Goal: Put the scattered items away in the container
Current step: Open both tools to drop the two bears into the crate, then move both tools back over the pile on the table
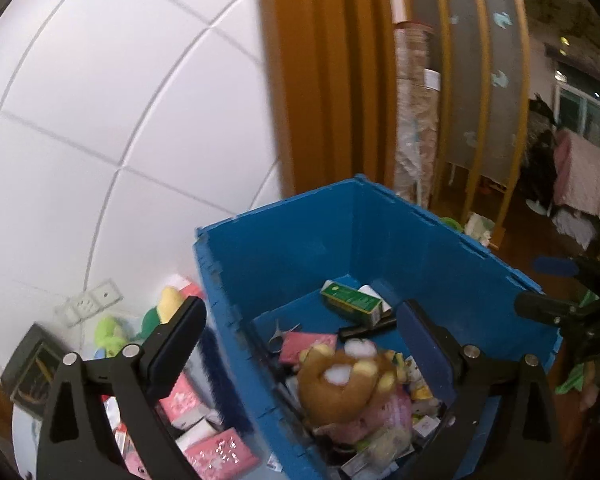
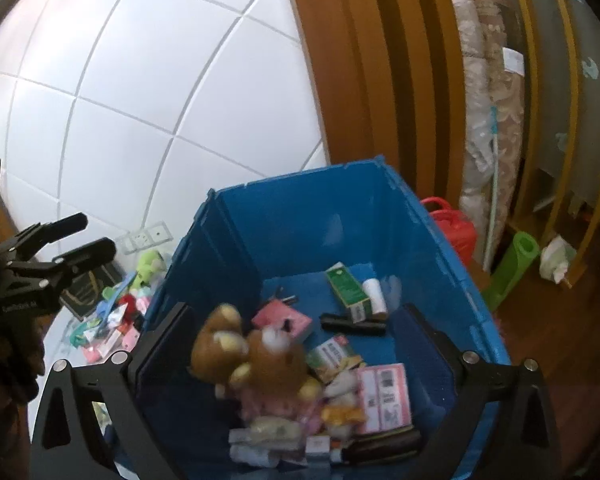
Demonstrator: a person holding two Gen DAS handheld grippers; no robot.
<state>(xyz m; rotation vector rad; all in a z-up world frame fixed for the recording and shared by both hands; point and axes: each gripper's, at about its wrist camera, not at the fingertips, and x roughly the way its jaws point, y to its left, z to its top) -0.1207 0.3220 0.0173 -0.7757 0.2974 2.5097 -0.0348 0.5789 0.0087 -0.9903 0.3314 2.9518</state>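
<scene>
Left gripper [image 1: 300,344]: jaws spread wide, nothing held.
Right gripper [image 2: 292,344]: jaws spread wide, nothing held.
Teddy bear [image 2: 256,360]: seen lying inside blue crate [image 2: 300,216].

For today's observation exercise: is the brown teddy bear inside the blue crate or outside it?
Inside: the teddy bear lies on boxes within the blue crate.

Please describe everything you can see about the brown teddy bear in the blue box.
The teddy bear is brown plush with paler paws and a white muzzle, slightly blurred. It lies tumbled inside the blue box, on top of a pink item and small cartons. It appears between the open fingers of the right tool, but no finger touches it.
</scene>
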